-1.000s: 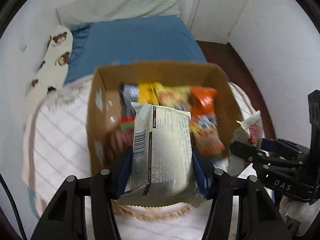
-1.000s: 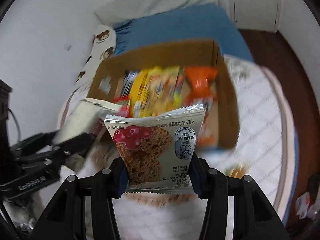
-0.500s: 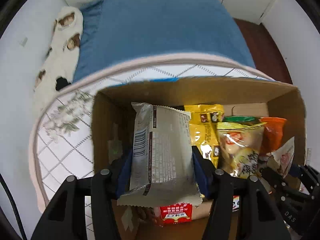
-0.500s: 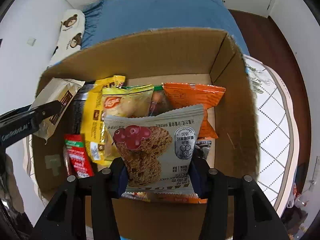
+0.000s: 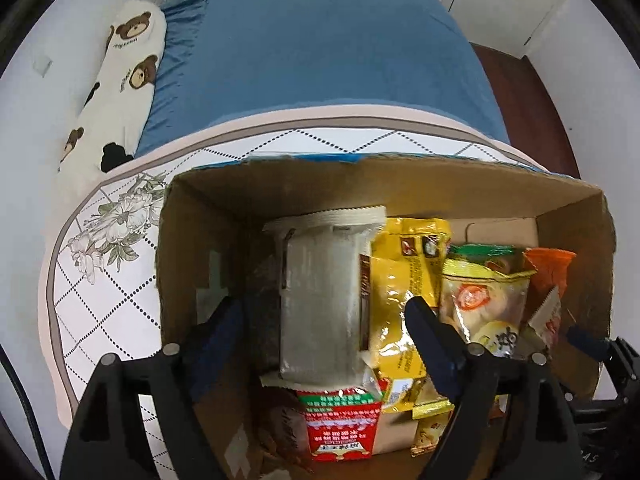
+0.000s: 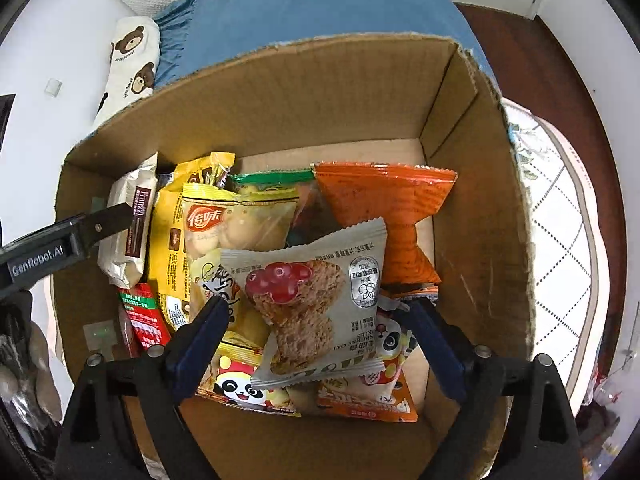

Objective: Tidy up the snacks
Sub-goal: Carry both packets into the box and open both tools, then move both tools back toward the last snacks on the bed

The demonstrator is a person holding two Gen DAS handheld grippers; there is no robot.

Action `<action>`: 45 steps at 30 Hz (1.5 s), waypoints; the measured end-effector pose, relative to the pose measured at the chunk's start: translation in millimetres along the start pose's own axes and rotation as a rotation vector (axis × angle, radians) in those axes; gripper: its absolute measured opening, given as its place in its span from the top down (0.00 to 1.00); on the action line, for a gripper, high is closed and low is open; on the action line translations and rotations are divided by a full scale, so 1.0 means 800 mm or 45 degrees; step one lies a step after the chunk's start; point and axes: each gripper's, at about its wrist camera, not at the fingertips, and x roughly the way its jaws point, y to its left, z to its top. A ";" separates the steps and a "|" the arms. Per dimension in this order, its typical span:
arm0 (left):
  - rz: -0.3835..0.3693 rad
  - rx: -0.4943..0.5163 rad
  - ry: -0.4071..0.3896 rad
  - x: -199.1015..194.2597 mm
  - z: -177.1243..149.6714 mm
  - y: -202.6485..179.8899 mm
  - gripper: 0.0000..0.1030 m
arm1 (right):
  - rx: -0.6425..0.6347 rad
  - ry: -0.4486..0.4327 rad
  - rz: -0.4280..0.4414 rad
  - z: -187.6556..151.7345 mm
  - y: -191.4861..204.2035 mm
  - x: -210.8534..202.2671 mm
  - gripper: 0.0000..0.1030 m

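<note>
A cardboard box (image 5: 360, 184) (image 6: 280, 92) holds several snack packets. My left gripper (image 5: 324, 320) is open inside the box at its left side. A silver snack packet (image 5: 320, 300) lies free between its fingers, beside a yellow packet (image 5: 400, 280); it also shows in the right wrist view (image 6: 128, 224). My right gripper (image 6: 316, 328) is open over the box's near right part. A grey oat-cookie packet (image 6: 316, 300) with red berries lies loose between its fingers, on top of panda-print packets (image 6: 240, 388). An orange packet (image 6: 388, 208) stands behind it.
The box sits on a round table with a white quilted cloth (image 5: 104, 280) (image 6: 568, 216). A blue bed (image 5: 320, 48) with a bear-print pillow (image 5: 120, 80) lies behind. Dark wooden floor (image 6: 560, 60) is at the right. The left gripper's finger (image 6: 80, 232) crosses the box's left wall.
Both grippers have opened and let go of their packets. The silver packet and the oat-cookie packet now rest in the box. Both grippers have sunk lower into the box.
</note>
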 end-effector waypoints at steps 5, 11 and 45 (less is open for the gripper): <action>-0.057 -0.003 -0.075 -0.026 -0.025 -0.007 0.19 | -0.036 -0.053 -0.012 -0.016 -0.001 -0.031 0.09; -0.066 0.004 -0.211 -0.067 -0.077 -0.016 0.19 | -0.086 -0.160 -0.062 -0.046 0.002 -0.076 0.09; -0.066 -0.008 -0.634 -0.240 -0.284 -0.031 0.19 | -0.158 -0.630 -0.031 -0.255 0.035 -0.264 0.09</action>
